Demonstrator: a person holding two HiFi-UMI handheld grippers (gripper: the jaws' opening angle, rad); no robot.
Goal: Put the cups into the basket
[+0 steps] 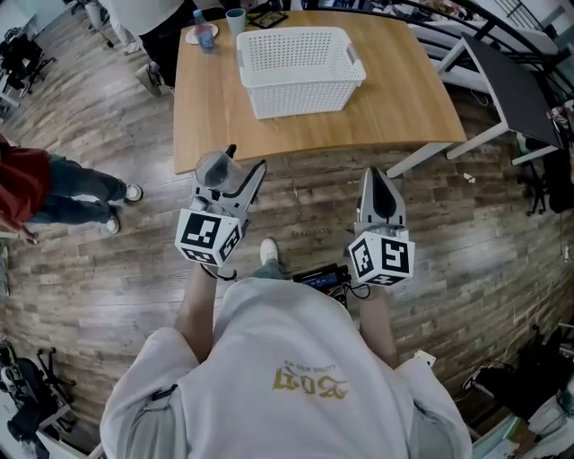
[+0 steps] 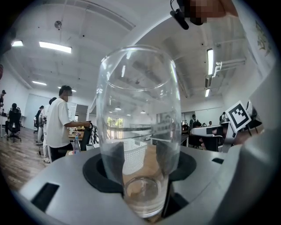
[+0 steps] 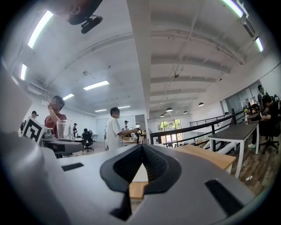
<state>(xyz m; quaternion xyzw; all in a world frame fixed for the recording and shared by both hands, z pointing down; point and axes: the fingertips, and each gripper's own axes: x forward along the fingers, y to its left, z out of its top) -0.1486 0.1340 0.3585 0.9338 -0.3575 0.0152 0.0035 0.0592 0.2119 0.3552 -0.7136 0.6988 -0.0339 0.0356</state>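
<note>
A clear glass cup (image 2: 138,132) stands upright between the jaws of my left gripper (image 1: 235,169), which is shut on it; the same glass cup (image 1: 215,168) hangs over the floor just short of the table's near edge. It also shows small as the glass cup (image 3: 65,129) at the left of the right gripper view. My right gripper (image 1: 379,186) is shut and empty, its jaws closed to a point over the floor. The white perforated basket (image 1: 296,70) sits on the wooden table (image 1: 404,99) ahead, empty as far as I can see. A teal cup (image 1: 235,20) stands at the table's far edge.
A water bottle (image 1: 204,34) on a small plate stands beside the teal cup. A dark table (image 1: 511,85) with white legs is at the right. A person in red (image 1: 36,188) is on the floor at the left, and another stands behind the table.
</note>
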